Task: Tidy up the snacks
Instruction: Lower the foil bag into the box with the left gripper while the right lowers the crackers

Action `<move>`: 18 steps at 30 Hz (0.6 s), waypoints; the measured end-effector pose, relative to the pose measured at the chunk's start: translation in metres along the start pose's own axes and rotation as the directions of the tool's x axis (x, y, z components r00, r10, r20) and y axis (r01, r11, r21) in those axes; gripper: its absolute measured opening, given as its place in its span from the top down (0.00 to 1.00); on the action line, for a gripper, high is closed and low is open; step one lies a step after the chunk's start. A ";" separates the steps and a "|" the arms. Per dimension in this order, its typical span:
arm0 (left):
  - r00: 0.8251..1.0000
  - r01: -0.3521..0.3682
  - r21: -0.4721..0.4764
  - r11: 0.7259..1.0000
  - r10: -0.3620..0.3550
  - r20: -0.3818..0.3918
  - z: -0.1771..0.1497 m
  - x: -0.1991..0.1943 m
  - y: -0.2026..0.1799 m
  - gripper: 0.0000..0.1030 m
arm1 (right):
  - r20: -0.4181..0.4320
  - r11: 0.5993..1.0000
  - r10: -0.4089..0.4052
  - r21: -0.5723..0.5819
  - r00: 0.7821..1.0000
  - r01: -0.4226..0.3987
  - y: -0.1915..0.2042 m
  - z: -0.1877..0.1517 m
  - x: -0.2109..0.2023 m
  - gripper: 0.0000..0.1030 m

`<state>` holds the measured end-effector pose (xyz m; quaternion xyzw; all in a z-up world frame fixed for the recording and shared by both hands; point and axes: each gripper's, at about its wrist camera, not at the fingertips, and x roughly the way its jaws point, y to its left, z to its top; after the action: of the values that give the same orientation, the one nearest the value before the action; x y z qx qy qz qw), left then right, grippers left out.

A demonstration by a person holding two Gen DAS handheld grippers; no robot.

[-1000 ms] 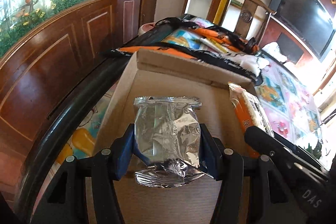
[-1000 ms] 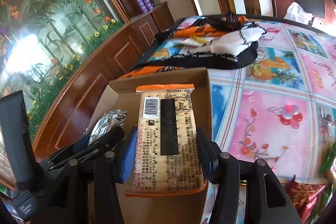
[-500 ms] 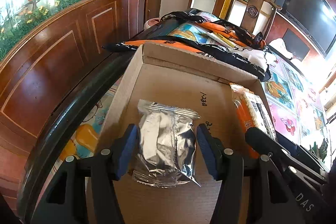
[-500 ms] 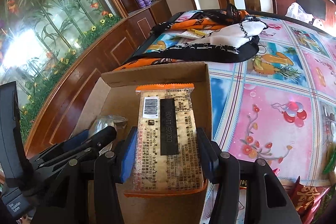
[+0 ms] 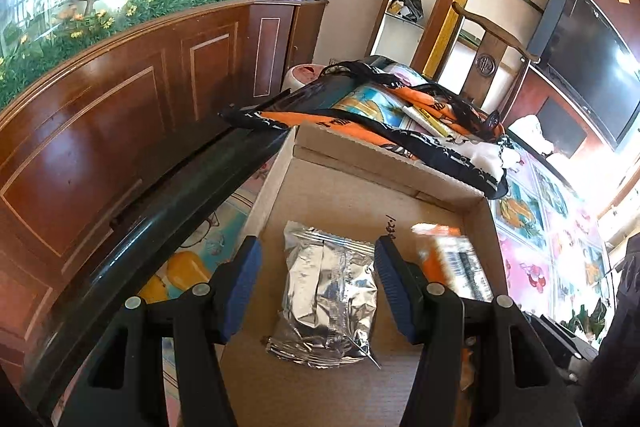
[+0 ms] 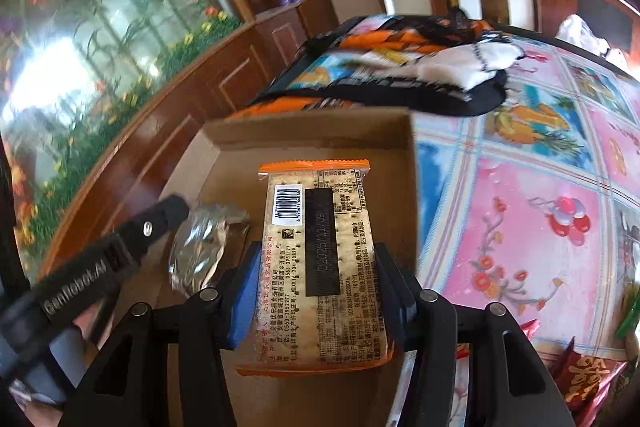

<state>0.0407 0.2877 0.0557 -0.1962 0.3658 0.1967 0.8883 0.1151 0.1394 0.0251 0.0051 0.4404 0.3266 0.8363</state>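
A silver foil snack packet (image 5: 330,297) lies flat on the floor of an open cardboard box (image 5: 360,163). My left gripper (image 5: 318,285) hangs over it, open, its blue pads apart from the packet. My right gripper (image 6: 316,291) is shut on an orange-edged cracker pack (image 6: 320,259) and holds it over the right side of the box (image 6: 312,131). The cracker pack shows blurred in the left wrist view (image 5: 448,263). The foil packet (image 6: 200,247) and the left gripper's body (image 6: 100,267) show at the left of the right wrist view.
The box stands on a table with a colourful fruit-print cloth (image 6: 532,195). A black and orange garment (image 5: 400,127) lies just behind the box. More snack packets (image 6: 588,375) lie at the right front. A wooden panelled wall (image 5: 100,115) runs along the left.
My left gripper has opened and let go of the foil packet, which now lies on the box floor. My right gripper has moved the cracker pack further in over the box.
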 end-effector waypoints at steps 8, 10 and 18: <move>1.000 0.002 0.018 1.000 -0.002 -0.007 -0.002 0.000 -0.004 0.44 | -0.049 0.999 -0.016 -0.031 0.999 0.014 0.004 -0.001 0.008 0.44; 1.000 0.002 0.021 1.000 -0.002 -0.009 -0.002 0.001 -0.004 0.44 | -0.052 1.000 -0.007 -0.027 0.999 0.006 0.003 -0.001 0.009 0.44; 1.000 0.007 0.020 1.000 -0.007 -0.008 -0.002 0.001 -0.005 0.44 | -0.042 1.000 -0.001 -0.022 0.999 0.000 0.003 -0.002 0.007 0.43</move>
<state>0.0423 0.2823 0.0547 -0.1895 0.3706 0.1892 0.8893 0.1151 0.1457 0.0196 -0.0109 0.4545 0.3312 0.8268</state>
